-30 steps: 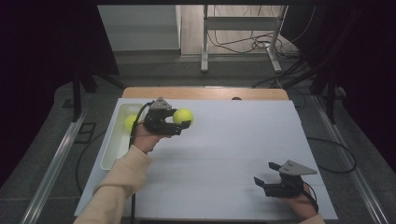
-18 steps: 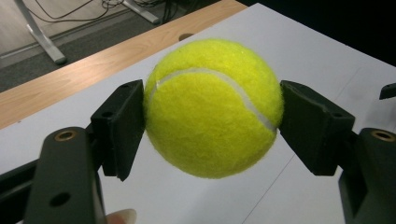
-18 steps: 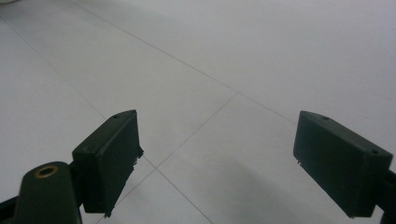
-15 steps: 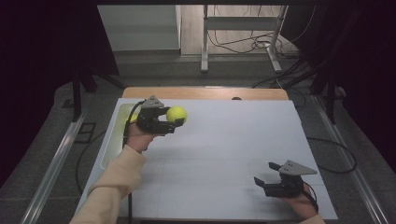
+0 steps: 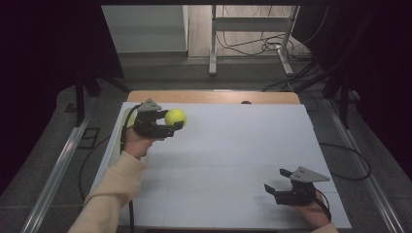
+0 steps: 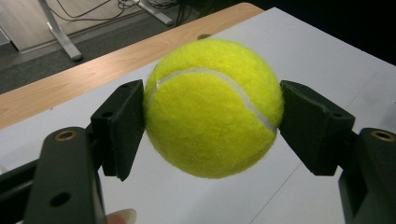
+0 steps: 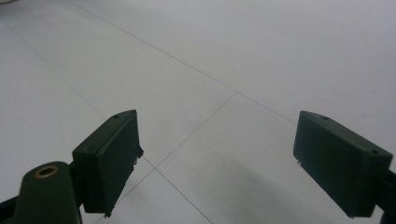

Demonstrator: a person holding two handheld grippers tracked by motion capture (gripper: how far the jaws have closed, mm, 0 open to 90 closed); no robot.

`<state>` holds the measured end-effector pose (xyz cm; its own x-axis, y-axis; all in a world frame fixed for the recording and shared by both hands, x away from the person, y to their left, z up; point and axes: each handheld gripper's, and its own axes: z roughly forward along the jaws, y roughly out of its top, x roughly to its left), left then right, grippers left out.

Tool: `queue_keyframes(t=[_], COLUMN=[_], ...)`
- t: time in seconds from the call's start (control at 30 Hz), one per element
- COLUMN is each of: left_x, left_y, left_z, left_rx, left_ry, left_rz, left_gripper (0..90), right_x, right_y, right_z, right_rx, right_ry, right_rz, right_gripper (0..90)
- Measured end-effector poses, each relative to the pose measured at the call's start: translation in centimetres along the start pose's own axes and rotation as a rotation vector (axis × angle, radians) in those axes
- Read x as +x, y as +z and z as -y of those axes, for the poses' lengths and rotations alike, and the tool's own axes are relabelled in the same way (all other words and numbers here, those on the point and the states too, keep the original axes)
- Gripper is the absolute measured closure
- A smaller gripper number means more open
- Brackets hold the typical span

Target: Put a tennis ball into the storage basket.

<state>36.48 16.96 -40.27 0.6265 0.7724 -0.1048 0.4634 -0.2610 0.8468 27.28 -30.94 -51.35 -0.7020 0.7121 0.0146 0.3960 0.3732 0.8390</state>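
You have the fuzzy yellow-green tennis ball (image 5: 175, 117) off the white table top (image 5: 228, 160) and clamped in your left gripper (image 5: 167, 127), held above the far left part of the surface, close to the strip of bare wooden table edge (image 5: 214, 96) at the far side. In the left gripper view the two black jaws press on opposite flanks of the ball (image 6: 212, 106), its white seam curving across the front, and nothing supports it from below, so the pick-up looks done; what is left, by the look of it, is the carry and the setting down, and the pictures give no sure sign of where that will be. Your right gripper (image 5: 276, 184) sits low at the near right corner of the white sheet, well apart from the ball. Its jaws stand wide apart with only bare white surface (image 7: 219, 60) and thin seam lines between them, holding and touching nothing. A beige sleeve (image 5: 114, 187) covers your left forearm as it reaches in from the near left.
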Motion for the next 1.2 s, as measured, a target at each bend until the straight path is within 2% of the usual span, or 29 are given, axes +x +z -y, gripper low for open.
queue_keyframes(t=[0.53, 1.2], left_x=[1.4, 3.1], left_y=[-1.6, -3.5], left_z=[0.4, 1.7], left_rx=[-0.014, -0.026], left_ry=[-0.027, -0.062], left_rz=[-0.048, -0.096], left_gripper=[26.7, 26.7], right_x=[0.0, 0.0], right_y=[0.0, 0.0], right_z=[0.0, 0.0], right_rx=[0.001, 0.003], right_ry=[0.001, 0.002], right_rz=[0.001, 0.002], right_gripper=[15.2, 15.2])
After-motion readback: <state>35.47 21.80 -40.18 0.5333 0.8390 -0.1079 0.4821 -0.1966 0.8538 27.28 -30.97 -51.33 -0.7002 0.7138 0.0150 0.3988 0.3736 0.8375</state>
